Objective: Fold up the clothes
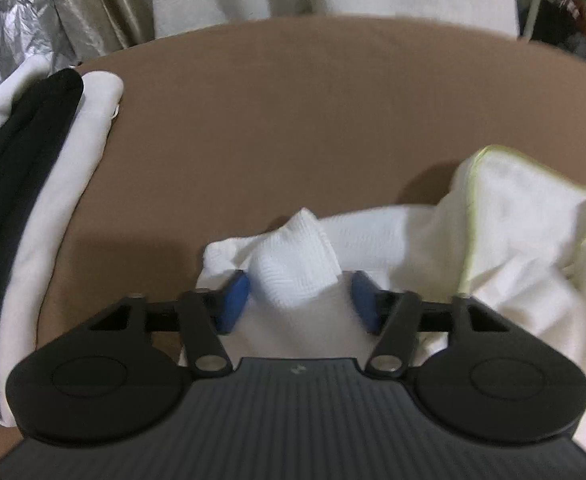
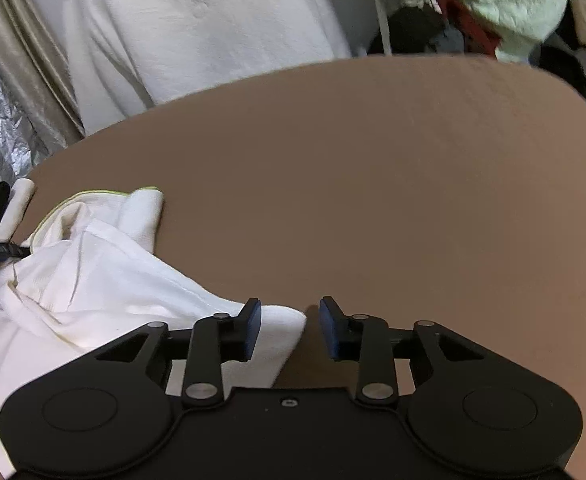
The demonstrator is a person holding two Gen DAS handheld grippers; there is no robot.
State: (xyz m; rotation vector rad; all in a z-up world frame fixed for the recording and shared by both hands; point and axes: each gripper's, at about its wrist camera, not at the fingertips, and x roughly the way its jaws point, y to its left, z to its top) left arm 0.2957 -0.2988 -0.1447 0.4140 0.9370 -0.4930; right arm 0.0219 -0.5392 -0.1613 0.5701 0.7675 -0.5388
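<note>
A crumpled white garment (image 1: pixel 505 236) with a thin yellow-green edge lies on the brown table (image 1: pixel 293 120). One waffle-textured white fold of it (image 1: pixel 297 256) rises between the blue pads (image 1: pixel 233 300) of my left gripper (image 1: pixel 300 302). The jaws stand wide apart and the cloth fills the gap. In the right wrist view the same garment (image 2: pixel 93 280) spreads over the left side. Its near corner (image 2: pixel 281 324) lies between the fingers of my right gripper (image 2: pixel 290 328), which is open; the corner touches the left pad and stops short of the right one.
A stack of folded white and black clothes (image 1: pixel 33 184) sits at the table's left edge. Behind the table hang white cloth (image 2: pixel 181 28), beige curtain and silver foil (image 1: pixel 9 16). A pale green item and dark clutter (image 2: pixel 489 4) lie past the far right corner.
</note>
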